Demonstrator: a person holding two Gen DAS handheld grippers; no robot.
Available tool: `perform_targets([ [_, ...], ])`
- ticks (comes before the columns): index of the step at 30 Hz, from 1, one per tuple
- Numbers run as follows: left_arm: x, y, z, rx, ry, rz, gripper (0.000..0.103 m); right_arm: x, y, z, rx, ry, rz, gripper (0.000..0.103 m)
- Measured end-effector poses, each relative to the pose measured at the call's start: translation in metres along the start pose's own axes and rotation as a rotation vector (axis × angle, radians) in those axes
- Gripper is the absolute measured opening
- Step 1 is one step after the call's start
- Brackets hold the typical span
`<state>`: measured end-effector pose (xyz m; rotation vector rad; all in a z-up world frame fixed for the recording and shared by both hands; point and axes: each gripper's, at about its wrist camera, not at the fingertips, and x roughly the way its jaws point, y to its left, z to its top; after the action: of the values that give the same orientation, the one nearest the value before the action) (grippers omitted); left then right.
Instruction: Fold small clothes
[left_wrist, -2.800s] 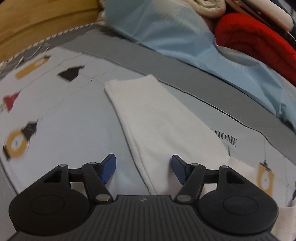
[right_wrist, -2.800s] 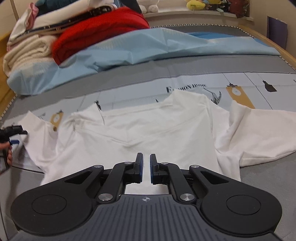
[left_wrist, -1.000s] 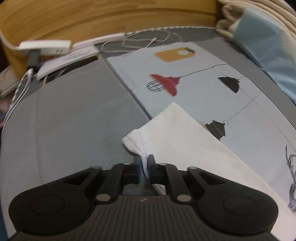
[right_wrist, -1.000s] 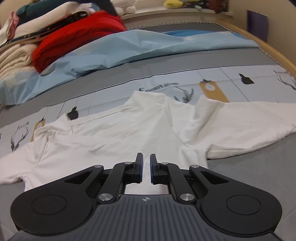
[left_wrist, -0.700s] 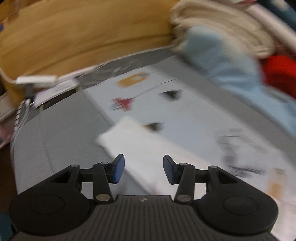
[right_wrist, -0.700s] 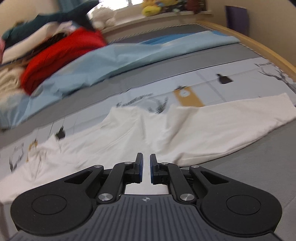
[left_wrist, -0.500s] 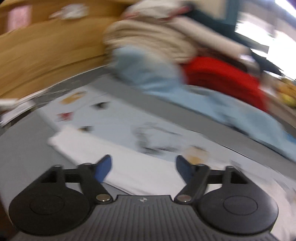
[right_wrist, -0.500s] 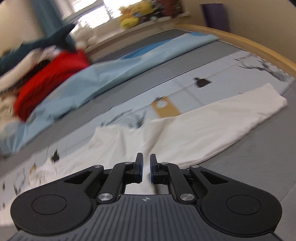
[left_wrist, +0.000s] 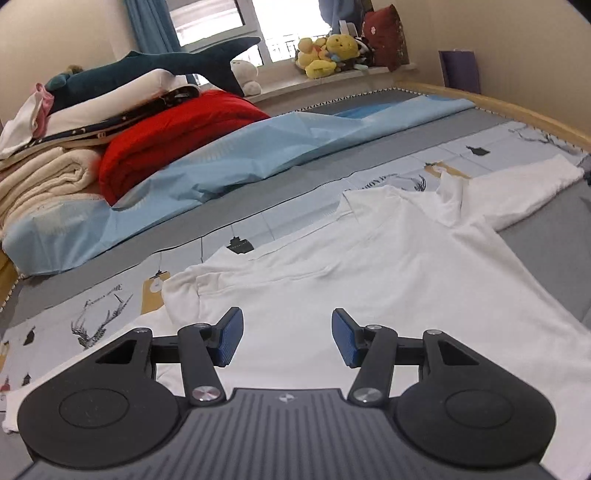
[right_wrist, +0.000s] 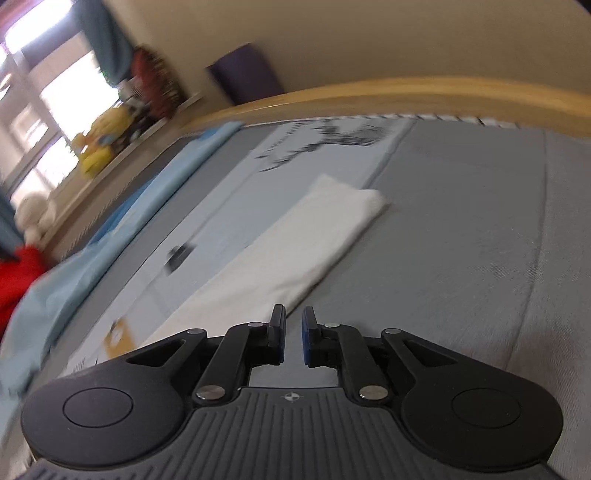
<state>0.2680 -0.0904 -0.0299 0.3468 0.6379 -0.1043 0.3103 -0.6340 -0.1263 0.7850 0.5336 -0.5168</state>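
White long-sleeve shirt (left_wrist: 369, 258) lies spread flat on the bed (left_wrist: 554, 236). Left gripper (left_wrist: 287, 338) hangs wide open over its body, grabbing nothing. Right gripper (right_wrist: 293, 341) is nearly clenched, empty, with the sleeve (right_wrist: 295, 243) just ahead of its tips.

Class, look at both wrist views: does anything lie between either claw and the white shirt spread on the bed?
Nothing visible does. The left claw hangs open directly over the white shirt, bare cloth between its fingers. The right claw, nearly shut and holding nothing, points along the sleeve with only bedsheet beside it.
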Motion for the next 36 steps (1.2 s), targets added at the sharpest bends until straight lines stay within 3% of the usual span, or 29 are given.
perform_targets([
  [2, 0.005, 0.005, 0.002, -0.021, 0.011, -0.001, 0.059, 0.015, -0.024, 0.011, 0.116, 0.005, 0.021, 0.013],
  [5, 0.012, 0.012, -0.002, -0.031, 0.049, 0.015, 0.059, 0.038, -0.05, 0.018, 0.254, -0.009, 0.017, 0.025],
  [7, 0.014, 0.02, -0.007, -0.027, 0.071, 0.019, 0.059, 0.052, -0.06, 0.018, 0.294, -0.022, 0.039, 0.025],
  [11, 0.015, 0.026, -0.008, -0.018, 0.08, 0.029, 0.059, 0.074, -0.062, 0.024, 0.299, -0.042, 0.104, 0.025],
  [16, 0.017, 0.037, -0.007, -0.062, 0.092, 0.037, 0.059, 0.09, -0.055, 0.034, 0.31, -0.058, 0.113, 0.025],
  [17, 0.018, 0.039, -0.007, -0.07, 0.093, 0.038, 0.059, 0.092, -0.051, 0.035, 0.292, -0.056, 0.109, 0.022],
  [18, 0.018, 0.04, -0.006, -0.077, 0.095, 0.038, 0.059, 0.092, -0.049, 0.037, 0.269, -0.054, 0.085, 0.002],
  [21, 0.016, 0.044, -0.004, -0.098, 0.098, 0.034, 0.059, 0.075, -0.054, 0.036, 0.279, -0.155, -0.045, 0.002],
  [25, 0.011, 0.047, -0.002, -0.112, 0.086, 0.027, 0.059, 0.063, -0.058, 0.034, 0.265, -0.186, -0.141, 0.003],
  [30, 0.004, 0.054, -0.003, -0.126, 0.08, 0.021, 0.059, 0.06, -0.063, 0.035, 0.336, -0.145, -0.112, 0.006],
  [36, -0.006, 0.07, -0.01, -0.122, 0.067, 0.04, 0.059, 0.041, -0.034, 0.043, 0.238, -0.193, -0.062, 0.003],
])
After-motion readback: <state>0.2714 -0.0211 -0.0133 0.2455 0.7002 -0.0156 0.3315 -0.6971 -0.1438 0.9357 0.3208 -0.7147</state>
